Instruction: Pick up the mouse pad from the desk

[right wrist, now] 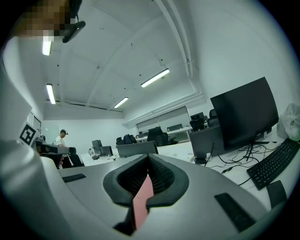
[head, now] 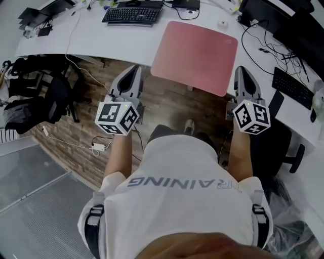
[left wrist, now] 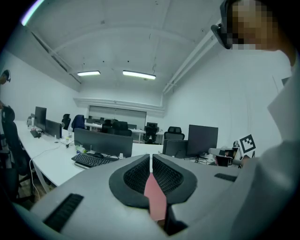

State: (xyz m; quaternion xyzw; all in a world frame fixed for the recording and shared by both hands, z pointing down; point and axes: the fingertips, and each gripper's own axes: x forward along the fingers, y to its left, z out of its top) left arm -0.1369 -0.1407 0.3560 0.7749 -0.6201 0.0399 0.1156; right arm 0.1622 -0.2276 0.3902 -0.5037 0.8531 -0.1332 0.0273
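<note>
A pink mouse pad (head: 195, 55) hangs flat between my two grippers, its near part out past the white desk's (head: 96, 40) edge and over the wooden floor. My left gripper (head: 135, 71) is shut on the pad's left edge, and the right gripper (head: 242, 72) is shut on its right edge. In the left gripper view a pink strip of the mouse pad (left wrist: 154, 197) runs edge-on between the closed jaws of the left gripper (left wrist: 151, 161). The right gripper view shows the same: the mouse pad (right wrist: 142, 201) is pinched in the right gripper (right wrist: 148, 164).
A black keyboard (head: 132, 14) lies at the back of the desk. A second keyboard (head: 292, 87) and loose cables (head: 263, 43) lie at the right. An office chair (head: 283, 146) stands beside my right arm. Bags (head: 35, 96) and a charger (head: 98, 146) lie on the floor at left.
</note>
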